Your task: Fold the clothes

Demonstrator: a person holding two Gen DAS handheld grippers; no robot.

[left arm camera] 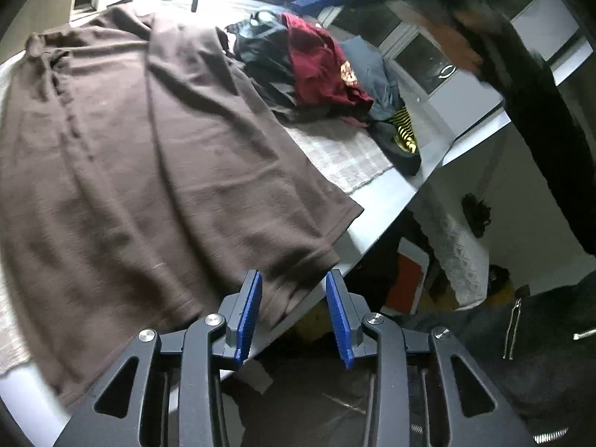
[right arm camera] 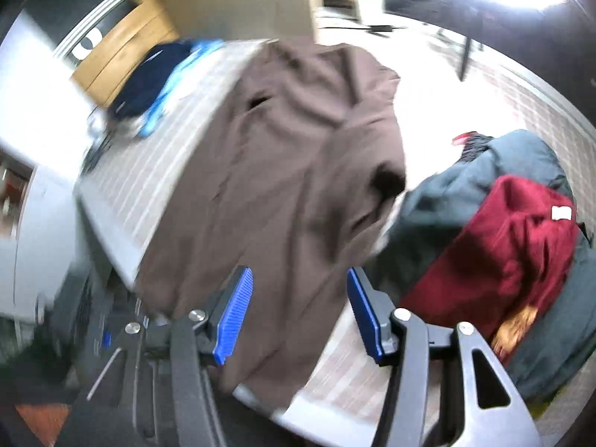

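Worktop (left arm camera: pixel 376 205): pale grey slab, its bare edge showing along the side nearest me.
Covering: a light checked cloth (left arm camera: pixel 346 156) lies flat over most of my worktop, stopping just short of that edge.
Brown garment (left arm camera: pixel 149 149): spread out on the cloth, wrinkled, its hem reaching the edge and hanging slightly over it.
Pile of clothes (left arm camera: pixel 320 85): on the cloth beside the brown garment, touching it; a maroon piece (right arm camera: pixel 506 246) on top, dark teal and grey pieces under it, a black-and-yellow striped one at the edge.
Far side: a navy and light-blue bundle (right arm camera: pixel 149 82), blurred in my right view.
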